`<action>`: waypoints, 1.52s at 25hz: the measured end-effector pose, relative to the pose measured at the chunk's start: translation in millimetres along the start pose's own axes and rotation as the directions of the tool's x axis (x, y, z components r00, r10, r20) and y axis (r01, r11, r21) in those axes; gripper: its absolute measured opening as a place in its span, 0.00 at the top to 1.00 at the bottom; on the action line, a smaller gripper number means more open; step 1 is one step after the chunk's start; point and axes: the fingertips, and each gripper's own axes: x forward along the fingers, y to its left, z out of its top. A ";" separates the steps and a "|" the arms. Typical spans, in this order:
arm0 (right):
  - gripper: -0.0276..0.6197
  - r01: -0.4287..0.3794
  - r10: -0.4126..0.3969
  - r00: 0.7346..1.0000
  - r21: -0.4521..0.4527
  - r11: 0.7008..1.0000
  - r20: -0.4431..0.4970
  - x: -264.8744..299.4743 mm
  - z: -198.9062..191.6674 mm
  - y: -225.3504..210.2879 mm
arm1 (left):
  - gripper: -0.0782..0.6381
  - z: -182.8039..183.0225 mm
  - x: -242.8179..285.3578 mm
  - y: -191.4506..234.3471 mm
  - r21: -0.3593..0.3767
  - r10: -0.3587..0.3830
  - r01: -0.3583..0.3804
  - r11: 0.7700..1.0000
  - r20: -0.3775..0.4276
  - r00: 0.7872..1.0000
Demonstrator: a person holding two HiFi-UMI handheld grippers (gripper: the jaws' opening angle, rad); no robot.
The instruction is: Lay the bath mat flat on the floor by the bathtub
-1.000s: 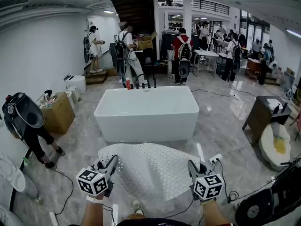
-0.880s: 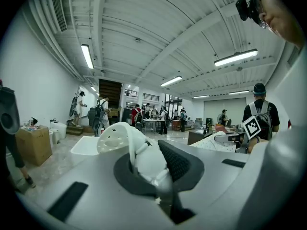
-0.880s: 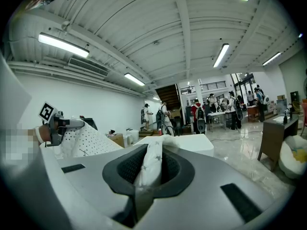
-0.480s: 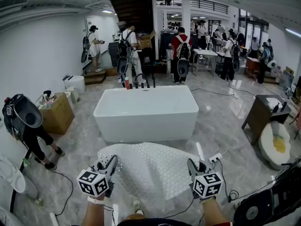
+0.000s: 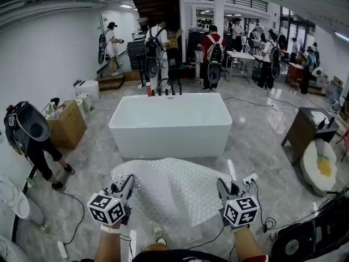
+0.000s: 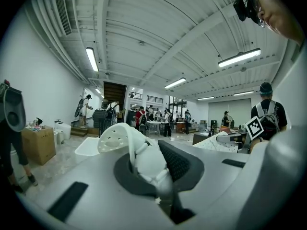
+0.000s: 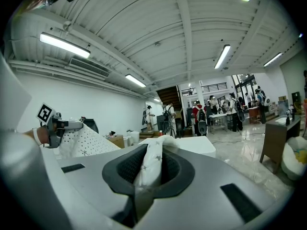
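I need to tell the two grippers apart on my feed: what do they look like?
They look alike. The left gripper and the right gripper both have pale grey bodies with dark, textured pads. Each carries a white cube printed with black square markers; the markers' patterns differ.

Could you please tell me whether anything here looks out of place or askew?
The bath mat isn't flat: its near corners are pinched in the left tongs and right tongs, so it sags rumpled in front of the bathtub. A power strip lies on the floor close to its right edge.
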 end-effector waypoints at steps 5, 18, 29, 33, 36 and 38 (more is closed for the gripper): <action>0.88 -0.010 0.010 1.000 0.004 1.000 -0.005 9.6 4.5 0.5 | 0.85 0.7 2.5 8.1 -0.014 0.007 -0.006 1.000 0.001 1.000; 0.87 -0.016 0.016 1.000 0.021 1.000 -0.026 51.6 13.7 4.7 | 0.85 5.0 24.5 44.8 -0.031 0.010 -0.010 0.999 -0.005 1.000; 0.87 -0.013 0.013 0.998 -0.015 1.000 -0.061 127.9 34.8 9.6 | 0.85 8.6 68.2 115.0 -0.090 0.002 -0.002 0.996 0.002 1.000; 0.87 -0.012 0.011 0.998 -0.018 1.000 -0.067 166.6 43.6 12.6 | 0.85 11.5 89.8 146.8 -0.104 -0.004 0.004 0.995 -0.001 1.000; 0.87 -0.010 0.008 0.998 -0.025 1.000 -0.068 194.8 49.0 16.1 | 0.85 15.9 104.6 171.1 -0.104 -0.008 0.008 0.995 0.005 1.000; 0.87 -0.010 0.008 0.998 -0.029 1.000 -0.066 211.8 52.6 16.7 | 0.85 17.4 114.6 185.9 -0.107 -0.006 0.007 0.994 0.010 1.000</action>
